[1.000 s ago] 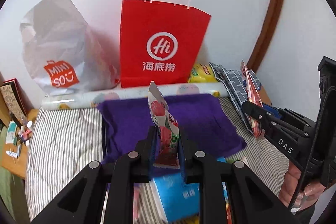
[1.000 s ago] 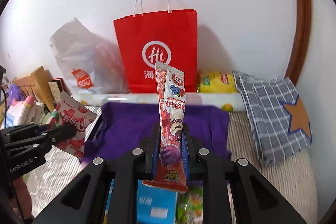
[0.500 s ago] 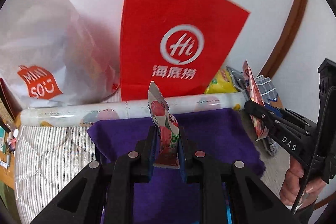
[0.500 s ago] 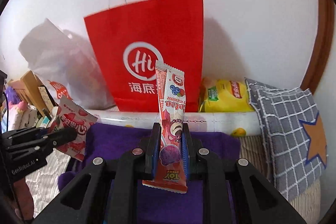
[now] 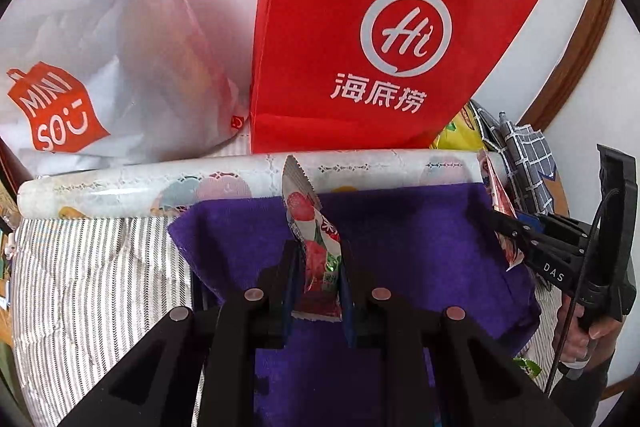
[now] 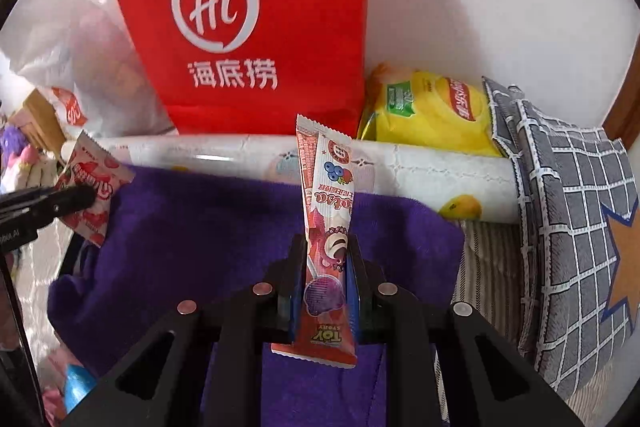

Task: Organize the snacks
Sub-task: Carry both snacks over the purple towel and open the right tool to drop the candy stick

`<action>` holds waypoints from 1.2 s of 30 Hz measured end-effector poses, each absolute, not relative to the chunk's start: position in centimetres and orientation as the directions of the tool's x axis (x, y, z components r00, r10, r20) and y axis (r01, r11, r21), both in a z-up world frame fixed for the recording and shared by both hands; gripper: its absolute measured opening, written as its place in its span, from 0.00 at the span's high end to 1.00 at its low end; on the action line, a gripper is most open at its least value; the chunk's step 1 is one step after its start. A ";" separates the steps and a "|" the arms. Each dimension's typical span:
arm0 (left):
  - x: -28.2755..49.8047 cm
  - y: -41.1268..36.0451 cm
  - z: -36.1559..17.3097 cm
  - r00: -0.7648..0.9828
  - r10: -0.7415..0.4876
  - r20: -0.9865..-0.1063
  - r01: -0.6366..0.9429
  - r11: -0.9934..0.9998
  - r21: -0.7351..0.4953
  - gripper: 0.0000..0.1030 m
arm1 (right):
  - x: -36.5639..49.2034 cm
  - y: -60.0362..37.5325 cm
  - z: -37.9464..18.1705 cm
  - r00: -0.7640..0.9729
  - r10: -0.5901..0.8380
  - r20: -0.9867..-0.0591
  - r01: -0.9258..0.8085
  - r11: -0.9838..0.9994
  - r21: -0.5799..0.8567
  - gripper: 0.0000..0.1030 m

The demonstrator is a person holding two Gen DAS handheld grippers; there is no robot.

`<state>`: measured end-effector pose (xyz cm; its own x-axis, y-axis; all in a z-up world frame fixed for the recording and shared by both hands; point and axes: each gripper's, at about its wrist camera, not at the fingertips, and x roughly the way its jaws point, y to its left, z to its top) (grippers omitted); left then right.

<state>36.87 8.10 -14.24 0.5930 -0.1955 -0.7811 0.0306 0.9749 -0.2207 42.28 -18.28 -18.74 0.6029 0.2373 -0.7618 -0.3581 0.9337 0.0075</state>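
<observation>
My left gripper (image 5: 318,259) is shut on a strawberry candy packet (image 5: 316,247) and holds it upright over a purple cloth (image 5: 400,227). My right gripper (image 6: 324,255) is shut on a long pink lollipop packet (image 6: 328,219) over the same cloth (image 6: 192,227). Each gripper shows in the other's view: the right one (image 5: 516,231) at the right, the left one (image 6: 60,203) at the left with its strawberry packet (image 6: 92,195). A red paper bag (image 5: 380,39) stands close behind the cloth against the wall; it also shows in the right wrist view (image 6: 256,23).
A rolled patterned sheet (image 5: 160,187) lies between the cloth and the bags. A white MINISO plastic bag (image 5: 100,47) stands left of the red bag. A yellow chips bag (image 6: 432,107) and a grey checked cushion (image 6: 572,227) are at the right. Striped bedding (image 5: 92,287) lies to the left.
Both grippers have moved forward over the purple cloth toward the red bag, which now looms larger. Both still hold their packets.
</observation>
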 end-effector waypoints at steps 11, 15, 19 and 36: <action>37.5 7.4 -15.3 0.568 -0.187 -0.802 0.030 0.978 -0.206 0.83 | 42.8 -17.1 -20.6 0.549 0.242 -0.800 -0.398 0.917 0.005 0.82; 37.6 7.3 -15.6 0.562 -0.178 -0.808 0.024 0.980 -0.199 0.83 | 43.1 -17.2 -21.0 0.543 0.222 -0.810 -0.390 0.921 -0.009 0.82; 37.8 7.1 -16.0 0.551 -0.178 -0.816 0.022 0.980 -0.199 0.83 | 43.8 -16.9 -21.8 0.528 0.200 -0.825 -0.377 0.926 -0.017 0.82; 38.4 6.5 -17.8 0.497 -0.178 -0.849 0.021 0.981 -0.194 0.82 | 43.1 -15.9 -21.1 0.566 0.185 -0.804 -0.400 0.914 -0.071 0.53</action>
<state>38.43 6.52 -17.77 0.4967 -0.1782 -0.8495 0.0206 0.9808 -0.1937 43.09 -15.89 -21.12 0.5655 0.1851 -0.8037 -0.4004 0.9136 -0.0713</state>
